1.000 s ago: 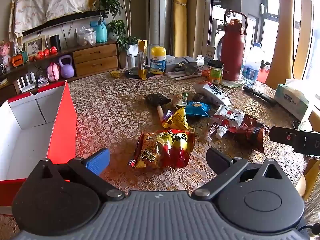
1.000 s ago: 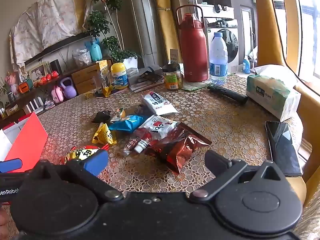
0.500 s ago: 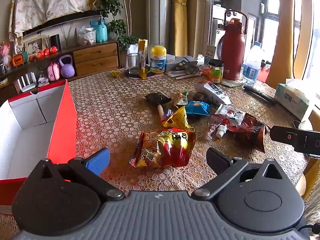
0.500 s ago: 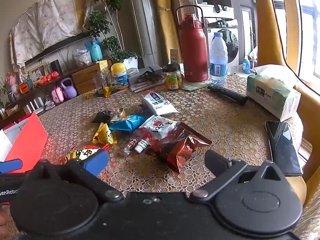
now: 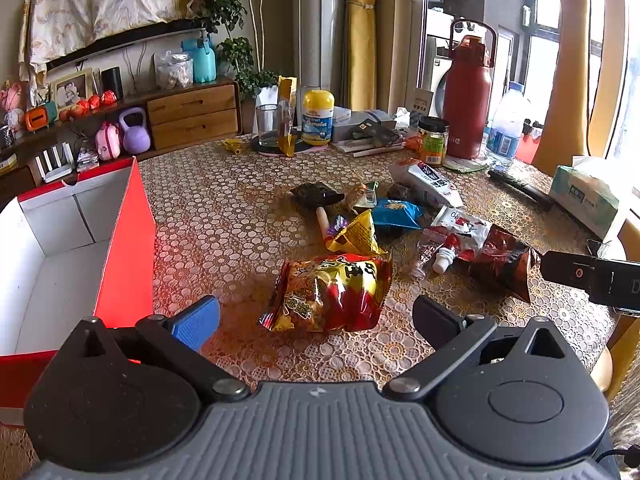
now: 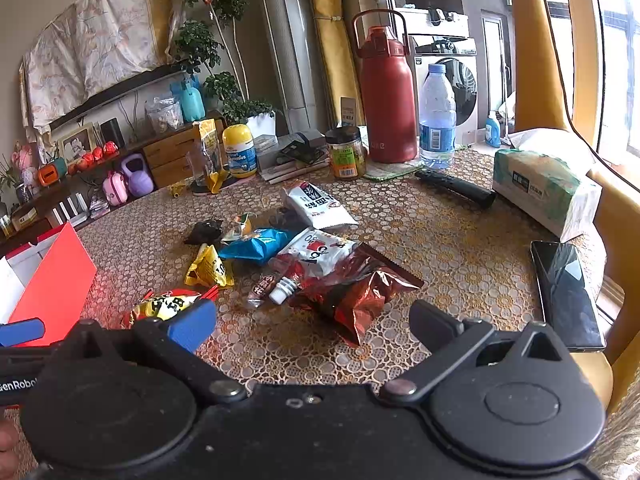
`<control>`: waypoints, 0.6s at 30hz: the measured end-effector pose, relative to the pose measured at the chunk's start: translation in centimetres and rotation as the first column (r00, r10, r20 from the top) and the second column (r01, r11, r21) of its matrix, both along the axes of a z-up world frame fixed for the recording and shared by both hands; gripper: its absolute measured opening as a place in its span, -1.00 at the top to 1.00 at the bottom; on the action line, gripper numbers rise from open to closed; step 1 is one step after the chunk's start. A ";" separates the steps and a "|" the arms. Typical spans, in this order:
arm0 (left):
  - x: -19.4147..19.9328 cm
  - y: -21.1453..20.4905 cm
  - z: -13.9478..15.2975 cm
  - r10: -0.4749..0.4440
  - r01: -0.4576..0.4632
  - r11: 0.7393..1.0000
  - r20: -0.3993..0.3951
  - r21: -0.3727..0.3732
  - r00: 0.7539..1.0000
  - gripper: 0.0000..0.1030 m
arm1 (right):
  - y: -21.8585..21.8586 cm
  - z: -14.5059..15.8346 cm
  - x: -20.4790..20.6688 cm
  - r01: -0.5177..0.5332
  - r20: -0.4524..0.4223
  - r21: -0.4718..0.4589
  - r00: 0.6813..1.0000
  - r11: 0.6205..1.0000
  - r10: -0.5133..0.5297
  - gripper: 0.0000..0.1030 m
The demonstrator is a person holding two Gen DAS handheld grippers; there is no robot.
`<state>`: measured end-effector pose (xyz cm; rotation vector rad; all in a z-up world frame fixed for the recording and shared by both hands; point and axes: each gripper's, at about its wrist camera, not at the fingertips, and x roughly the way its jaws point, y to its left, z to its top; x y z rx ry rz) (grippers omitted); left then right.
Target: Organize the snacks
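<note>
1. L gripper [image 5: 316, 318]: jaws spread wide, nothing held. Hangs above the table [image 5: 224, 216], near edge, aimed at the red/yellow chip bag [image 5: 330, 292], which lies flat just beyond and between the fingertips, not touching them.
2. R gripper [image 6: 312, 322]: jaws wide apart too, empty. The dark red foil bag [image 6: 352, 292] lies just beyond the gap, no contact.
3. Red box [image 5: 132, 240], white inside, sits at L edge of the table, open-topped; its R wall stands upright, near the L gripper's blue fingertip [image 5: 196, 322]. Nothing visible in the part of the interior that shows.
4. Snack cluster mid-table, far of the chip bag: yellow packet [image 5: 354, 234], blue packet [image 5: 398, 212], white pouch w/ cap [image 5: 460, 232], white packet [image 5: 426, 182], dark wrapper [image 5: 316, 194]. Several overlap or touch.
5. Open room: wide bare strip of tablecloth between box and chip bag; also bare cloth R of the foil bag in R wrist view.
6. R side: phone [image 6: 568, 292] lies at the R table edge; tissue pack [image 6: 540, 188] far of it; black remote [image 6: 456, 188] beside that.
7. Far edge crowded: red flask [image 6: 386, 96], water bottle [image 6: 436, 120], jar [image 6: 346, 152], yellow-lidded tub [image 6: 239, 150].
</note>
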<state>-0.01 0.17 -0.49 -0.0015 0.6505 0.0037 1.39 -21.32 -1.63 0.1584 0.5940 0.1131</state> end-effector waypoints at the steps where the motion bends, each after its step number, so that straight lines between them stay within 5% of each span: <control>1: -0.1 0.1 0.0 0.000 0.000 1.000 0.000 0.000 1.000 -1.00 | 0.0 0.0 0.0 -0.001 0.000 -0.001 1.000 1.000 0.001 -1.00; 18: -0.1 0.1 0.0 -0.001 0.001 1.000 -0.001 0.001 1.000 -1.00 | -0.1 0.0 -0.1 0.000 0.001 0.001 1.000 1.000 0.000 -1.00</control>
